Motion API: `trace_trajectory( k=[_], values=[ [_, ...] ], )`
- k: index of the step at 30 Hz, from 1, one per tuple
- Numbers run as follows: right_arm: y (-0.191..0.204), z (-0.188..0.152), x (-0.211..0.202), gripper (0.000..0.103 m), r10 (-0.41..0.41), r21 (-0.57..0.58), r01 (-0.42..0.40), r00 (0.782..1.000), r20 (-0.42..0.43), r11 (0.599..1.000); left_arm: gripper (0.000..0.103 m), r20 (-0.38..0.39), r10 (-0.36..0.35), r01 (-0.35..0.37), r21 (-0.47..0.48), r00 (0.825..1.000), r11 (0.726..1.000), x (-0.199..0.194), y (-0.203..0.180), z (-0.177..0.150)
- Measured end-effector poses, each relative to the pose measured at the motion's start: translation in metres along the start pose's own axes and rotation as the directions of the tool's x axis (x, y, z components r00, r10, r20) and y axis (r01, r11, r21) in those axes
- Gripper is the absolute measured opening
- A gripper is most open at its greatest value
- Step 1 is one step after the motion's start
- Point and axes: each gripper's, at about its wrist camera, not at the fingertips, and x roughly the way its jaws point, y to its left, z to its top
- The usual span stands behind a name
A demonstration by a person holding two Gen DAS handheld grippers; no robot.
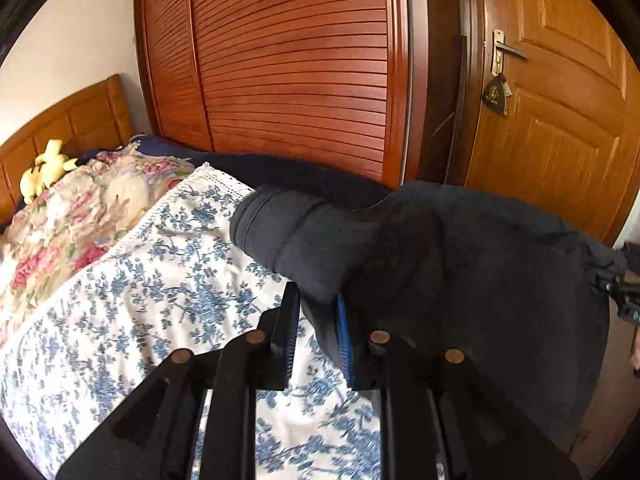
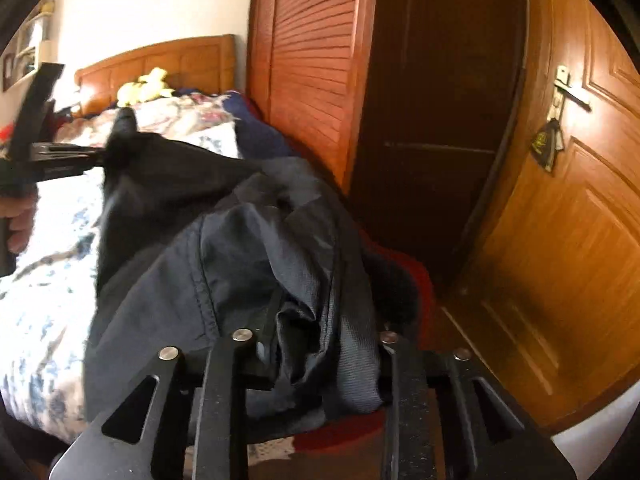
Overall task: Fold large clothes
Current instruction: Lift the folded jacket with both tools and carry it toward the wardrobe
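Left gripper (image 1: 316, 336): fingers stand apart, with a gap between them; the right finger with the blue pad (image 1: 343, 332) touches the dark jacket's cloth, which drapes over it. From the right wrist view this same gripper (image 2: 102, 158) appears at the far left, its tips closed on a bunched corner of the jacket.
Right gripper (image 2: 316, 344): jacket cloth is bunched between the fingers and spills over them; the fingers are largely hidden, so I cannot tell how tightly they press.
Jacket (image 1: 460, 260): dark navy, held up in the air between the two grippers, just ahead of and to the right of the left gripper; a sleeve with a ribbed cuff (image 1: 256, 220) sticks out to the left, ahead of the left fingers.
Jacket lining (image 2: 248, 264): grey-blue, crumpled directly ahead of the right gripper.
Bed (image 1: 160, 280): below and left of the left gripper, covered by a white sheet with blue flowers.
Quilt (image 1: 80, 208): floral pink, farther ahead on the left.
Yellow plush toy (image 1: 46, 170): by the wooden headboard (image 1: 80, 120).
Wardrobe (image 1: 288, 60): slatted wood, straight ahead.
Door (image 1: 560, 100): ahead to the right, keys hanging at the handle (image 1: 506, 50).
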Motion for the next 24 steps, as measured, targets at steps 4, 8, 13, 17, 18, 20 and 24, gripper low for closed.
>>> trace_trajectory(
  k=[4,8,13,17,18,20,24],
  values=[
    [-0.008,0.003,0.001,0.055,-0.048,0.02,0.047,0.999,0.002,0.999,0.028,0.02,-0.015,0.014,0.019,1.0,1.0,-0.023,0.001,-0.007],
    [-0.014,0.013,-0.021,0.066,-0.133,0.028,0.131,0.988,0.08,0.991,0.036,0.035,-0.056,0.056,0.018,0.998,0.998,-0.05,0.004,-0.021],
    [0.005,0.021,-0.029,0.066,-0.04,0.004,0.039,0.991,0.125,0.999,0.046,0.085,-0.084,0.083,0.014,0.993,0.996,-0.09,0.004,-0.042],
    [0.027,0.022,-0.007,0.066,0.06,-0.003,-0.06,0.996,0.071,0.998,0.054,0.127,-0.094,0.094,0.004,0.987,0.996,-0.119,0.007,-0.055],
    [0.028,0.019,0.001,0.066,0.063,-0.003,-0.063,0.996,0.056,0.998,0.054,0.135,-0.092,0.093,-0.001,0.987,0.996,-0.127,0.007,-0.059],
    [0.028,0.011,0.019,0.066,0.056,0.009,-0.056,0.998,0.01,0.998,0.054,0.156,-0.082,0.083,-0.004,0.984,0.997,-0.141,0.009,-0.065],
    [0.021,-0.006,0.057,0.066,0.042,0.035,-0.039,0.995,-0.092,0.999,0.054,0.193,-0.064,0.064,0.005,0.979,0.998,-0.169,0.012,-0.071]
  ],
)
